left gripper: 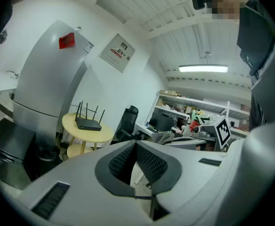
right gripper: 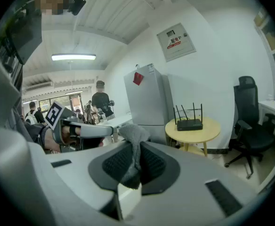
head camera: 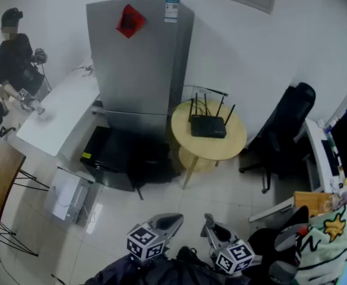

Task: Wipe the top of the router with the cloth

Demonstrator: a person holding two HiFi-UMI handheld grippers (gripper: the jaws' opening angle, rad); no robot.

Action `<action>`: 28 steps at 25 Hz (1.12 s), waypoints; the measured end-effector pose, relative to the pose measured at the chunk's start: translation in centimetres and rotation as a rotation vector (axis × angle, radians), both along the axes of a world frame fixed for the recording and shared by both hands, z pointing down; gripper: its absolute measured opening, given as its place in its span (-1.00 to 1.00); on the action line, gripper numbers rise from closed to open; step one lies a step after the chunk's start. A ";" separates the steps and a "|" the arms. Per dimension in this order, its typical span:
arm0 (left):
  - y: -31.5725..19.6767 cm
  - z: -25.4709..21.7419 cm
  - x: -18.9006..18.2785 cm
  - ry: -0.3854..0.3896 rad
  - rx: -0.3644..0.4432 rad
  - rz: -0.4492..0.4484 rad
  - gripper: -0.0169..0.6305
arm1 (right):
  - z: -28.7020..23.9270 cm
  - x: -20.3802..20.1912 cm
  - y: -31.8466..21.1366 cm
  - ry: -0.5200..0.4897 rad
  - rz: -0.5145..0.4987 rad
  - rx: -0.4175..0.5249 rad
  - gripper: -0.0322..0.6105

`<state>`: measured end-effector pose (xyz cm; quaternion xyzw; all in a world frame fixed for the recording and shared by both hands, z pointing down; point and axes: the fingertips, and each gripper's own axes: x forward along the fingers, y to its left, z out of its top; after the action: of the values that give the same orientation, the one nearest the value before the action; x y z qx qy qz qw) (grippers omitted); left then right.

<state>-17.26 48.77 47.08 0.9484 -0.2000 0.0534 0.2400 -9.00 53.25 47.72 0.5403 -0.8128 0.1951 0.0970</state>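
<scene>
A black router [head camera: 208, 125] with several upright antennas sits on a round yellow table [head camera: 236, 144] beside the fridge; it also shows far off as the router [left gripper: 88, 123] in the left gripper view and the router [right gripper: 189, 123] in the right gripper view. My right gripper [right gripper: 135, 150] is shut on a grey cloth [right gripper: 133, 135] pinched between its pads. My left gripper [left gripper: 134, 155] is shut with nothing in it. In the head view both grippers are low near my body, the left gripper [head camera: 172, 221] and the right gripper [head camera: 209, 222], well short of the table.
A grey fridge [head camera: 139, 58] stands left of the round table, with a black box [head camera: 117, 154] on the floor before it. A black office chair [head camera: 283, 129] is at the right, a white desk [head camera: 57, 117] at the left. A person [head camera: 14, 55] stands far left.
</scene>
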 end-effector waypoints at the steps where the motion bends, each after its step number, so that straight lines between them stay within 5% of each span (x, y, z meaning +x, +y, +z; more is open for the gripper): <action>1: -0.6 0.0 0.2 0.001 0.002 -0.002 -0.95 | 0.0 0.2 -0.6 0.001 -0.002 0.001 -0.68; 10: -8.1 0.8 3.6 -0.006 -0.001 -0.020 -0.95 | 1.0 3.8 -8.7 0.001 -0.030 -0.006 -0.68; 28: -33.1 0.9 17.0 -0.081 -0.022 -0.086 -0.95 | 2.4 17.7 -34.5 -0.010 -0.113 -0.028 -0.68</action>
<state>-0.23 15.64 48.01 0.9334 -0.2494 0.0836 0.2441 8.70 18.74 50.15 0.4911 -0.8396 0.2036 0.1112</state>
